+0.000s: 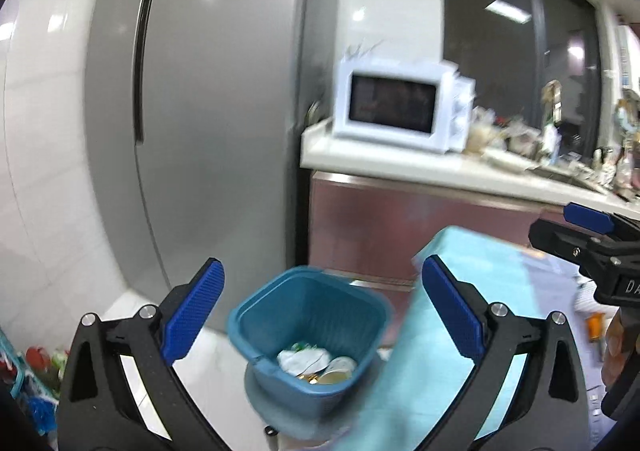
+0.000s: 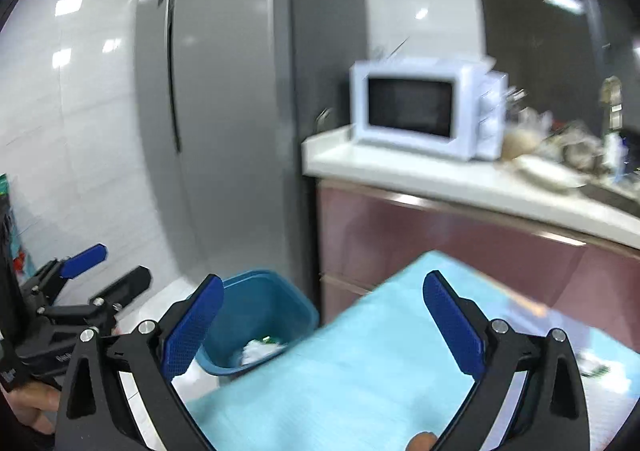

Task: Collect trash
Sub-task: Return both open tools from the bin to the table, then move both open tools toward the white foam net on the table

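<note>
Low in the left wrist frame sits a square blue plastic bin (image 1: 308,327) holding crumpled white trash (image 1: 304,359). Both the left gripper (image 1: 322,315) and right gripper (image 2: 322,325) gape wide, empty, with ribbed blue pads. "DA" shows on the right gripper's black body. A light-blue cloth (image 2: 360,363) lies lower right; a white microwave (image 1: 400,107) stands on the counter (image 1: 400,167).

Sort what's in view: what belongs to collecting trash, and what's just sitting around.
Job:
- blue bin
- trash in it
- left tool, open, empty
- right tool, open, empty

Bystanders:
- microwave
- fridge
- counter clutter
- teal table cover
</note>
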